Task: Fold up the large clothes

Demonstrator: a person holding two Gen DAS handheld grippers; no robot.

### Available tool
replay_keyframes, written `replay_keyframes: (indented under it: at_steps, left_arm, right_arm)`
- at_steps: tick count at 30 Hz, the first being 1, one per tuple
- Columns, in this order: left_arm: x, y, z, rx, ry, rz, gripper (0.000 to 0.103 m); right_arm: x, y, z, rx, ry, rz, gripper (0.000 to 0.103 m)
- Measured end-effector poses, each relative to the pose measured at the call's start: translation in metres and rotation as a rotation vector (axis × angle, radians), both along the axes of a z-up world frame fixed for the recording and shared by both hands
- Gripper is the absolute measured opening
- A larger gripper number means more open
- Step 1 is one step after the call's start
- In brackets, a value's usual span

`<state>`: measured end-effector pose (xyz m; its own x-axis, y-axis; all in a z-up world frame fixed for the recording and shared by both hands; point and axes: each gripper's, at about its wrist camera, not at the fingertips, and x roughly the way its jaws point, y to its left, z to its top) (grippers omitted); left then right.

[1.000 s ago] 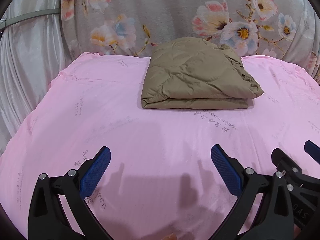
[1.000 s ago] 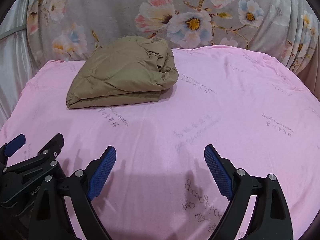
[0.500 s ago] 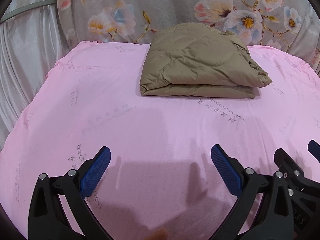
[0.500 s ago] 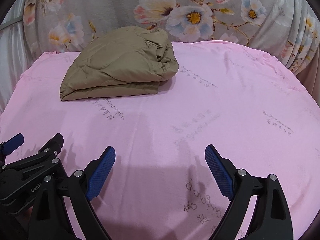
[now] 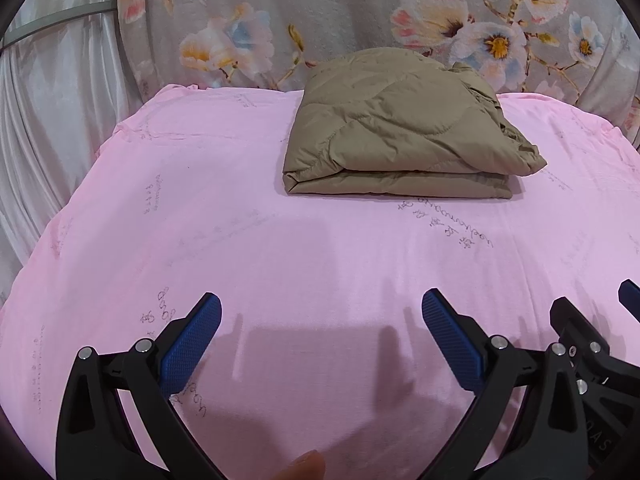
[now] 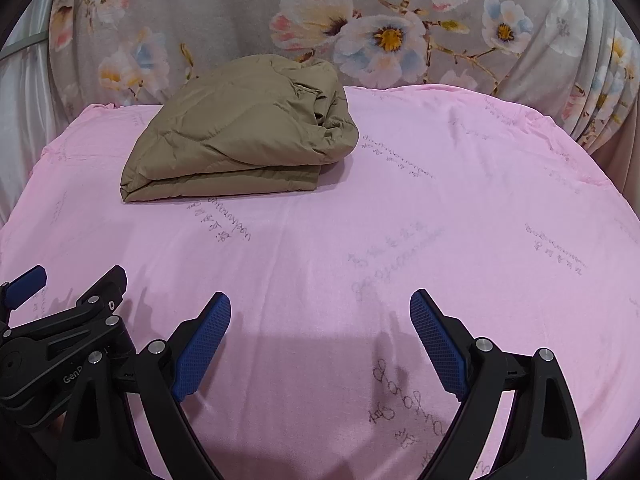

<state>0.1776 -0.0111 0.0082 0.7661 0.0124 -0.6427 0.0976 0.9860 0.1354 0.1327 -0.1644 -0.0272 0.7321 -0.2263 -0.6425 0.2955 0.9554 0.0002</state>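
A tan quilted garment (image 5: 404, 128) lies folded into a thick rectangular bundle at the far side of the pink sheet (image 5: 224, 216), its folded edge toward me. In the right wrist view the same garment (image 6: 244, 136) sits at the upper left. My left gripper (image 5: 320, 320) stands open low over the sheet's near part, nothing between its blue pads. My right gripper (image 6: 320, 320) is open too, beside the left one and also well short of the garment. Each gripper shows at the edge of the other's view: the right gripper (image 5: 592, 344), the left gripper (image 6: 60, 320).
The pink sheet (image 6: 440, 208) with faint printed script covers the whole work surface. A grey floral cloth (image 5: 360, 12) hangs behind it, and a pale curtain (image 5: 48, 100) falls at the left. A fingertip (image 5: 304, 466) shows at the bottom edge of the left wrist view.
Both views have shifted slightly: the folded garment sits a little higher and then lower in frame as the grippers drift. Both grippers stay open and empty.
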Motion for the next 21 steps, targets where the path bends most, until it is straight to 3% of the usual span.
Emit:
replay_keyframes:
  at_steps: [21]
  left_arm:
    - [-0.0014, -0.0002, 0.0026, 0.010, -0.012, 0.005, 0.098]
  right_arm:
    - [-0.0005, -0.0007, 0.0003, -0.003, -0.002, 0.000, 0.089]
